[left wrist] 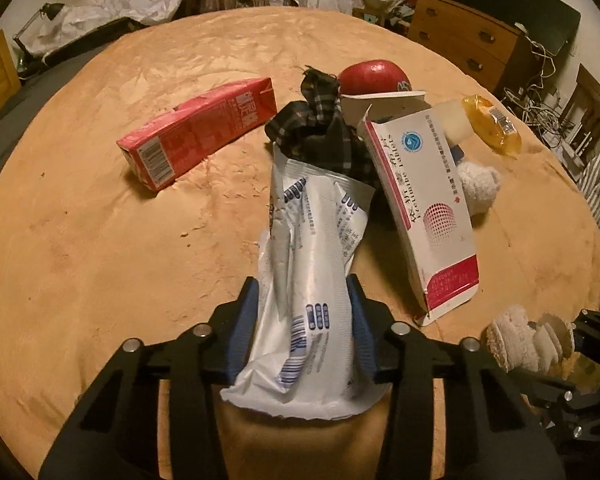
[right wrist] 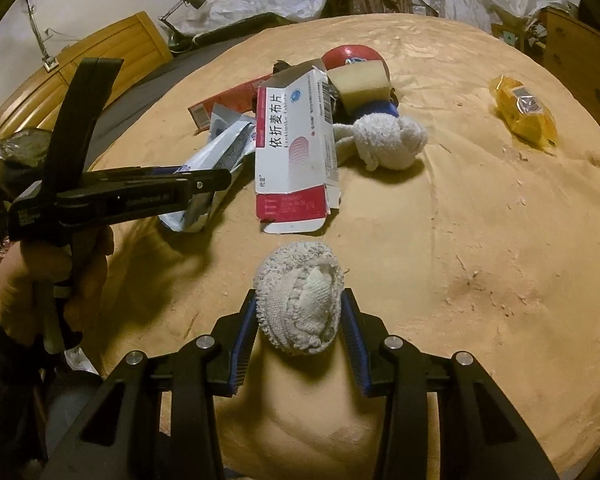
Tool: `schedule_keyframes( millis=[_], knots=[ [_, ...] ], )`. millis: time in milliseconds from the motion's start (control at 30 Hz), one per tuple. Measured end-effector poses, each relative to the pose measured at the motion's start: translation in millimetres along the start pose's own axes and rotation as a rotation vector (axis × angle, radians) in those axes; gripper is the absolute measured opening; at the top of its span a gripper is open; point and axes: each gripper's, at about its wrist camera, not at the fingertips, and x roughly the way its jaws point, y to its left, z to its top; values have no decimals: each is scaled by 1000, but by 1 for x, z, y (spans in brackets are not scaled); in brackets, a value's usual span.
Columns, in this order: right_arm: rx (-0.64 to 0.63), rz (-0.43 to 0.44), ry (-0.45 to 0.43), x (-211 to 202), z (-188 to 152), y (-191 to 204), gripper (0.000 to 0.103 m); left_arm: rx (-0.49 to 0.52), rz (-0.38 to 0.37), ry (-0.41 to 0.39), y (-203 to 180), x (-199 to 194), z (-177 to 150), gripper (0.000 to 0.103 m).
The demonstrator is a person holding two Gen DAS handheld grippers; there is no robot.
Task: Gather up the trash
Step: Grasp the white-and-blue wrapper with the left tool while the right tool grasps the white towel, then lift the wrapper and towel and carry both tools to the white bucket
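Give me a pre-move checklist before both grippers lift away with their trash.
1. Left gripper gripping the silver foil pouch: ok, pads press both sides.
2. Right gripper gripping the balled white cloth: ok, pads touch both sides.
3. Pouch free of neighbours: not ok, its far end lies against the plaid cloth and white medicine box.
4. Grippers apart from each other: ok.
5. Trash bin located: cannot tell, none in view.
6. Left behind: red carton, yellow wrapper.
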Motion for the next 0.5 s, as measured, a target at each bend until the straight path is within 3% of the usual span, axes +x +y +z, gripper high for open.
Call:
schedule_keyframes(
  millis=[167, 500],
  knots=[
    [-5, -21, -23, -6, -3, -1, 42, -12, 21, -37, -4, -13, -9, 37],
    [-19, -59, -140, -44, -9, 7, 42, -54, 70, -173, -20, -81, -37, 35]
  ],
)
